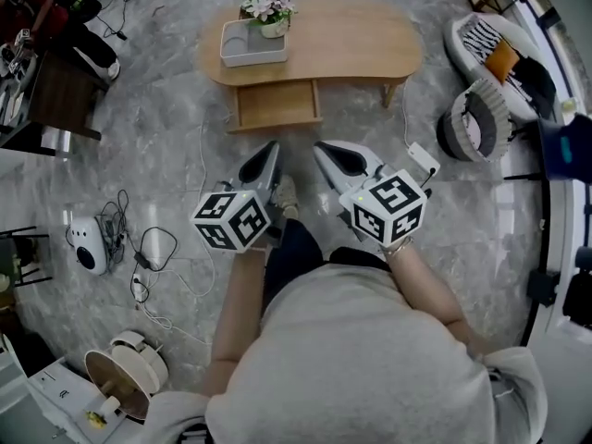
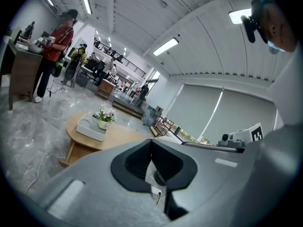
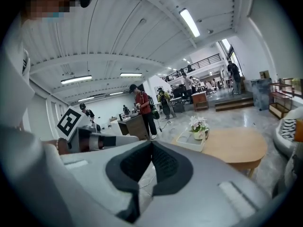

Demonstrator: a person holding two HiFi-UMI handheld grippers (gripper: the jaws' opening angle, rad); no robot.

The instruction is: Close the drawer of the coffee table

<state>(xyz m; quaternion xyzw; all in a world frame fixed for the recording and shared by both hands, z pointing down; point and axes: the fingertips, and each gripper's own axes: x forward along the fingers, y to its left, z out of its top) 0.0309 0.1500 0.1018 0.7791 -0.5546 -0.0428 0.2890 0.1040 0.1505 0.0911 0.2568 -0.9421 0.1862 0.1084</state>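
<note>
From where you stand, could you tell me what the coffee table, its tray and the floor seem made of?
Coffee table: pale wood or veneer, matte, even tan tone. Tray: smooth white, plastic or ceramic, unclear. Floor: polished marble-look stone or tile, grey veining, light reflections.

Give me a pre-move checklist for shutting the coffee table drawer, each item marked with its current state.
1. Light wooden drawer of the oval wooden coffee table pulled out: ok.
2. Nothing sticking up out of the drawer: ok.
3. Grey marble floor before the drawer front free: ok.
4. Left gripper empty: ok, jaws together on nothing.
5. Right gripper empty: ok, jaws together.
6. Grippers at the drawer front: not ok, both well short of it.
</note>
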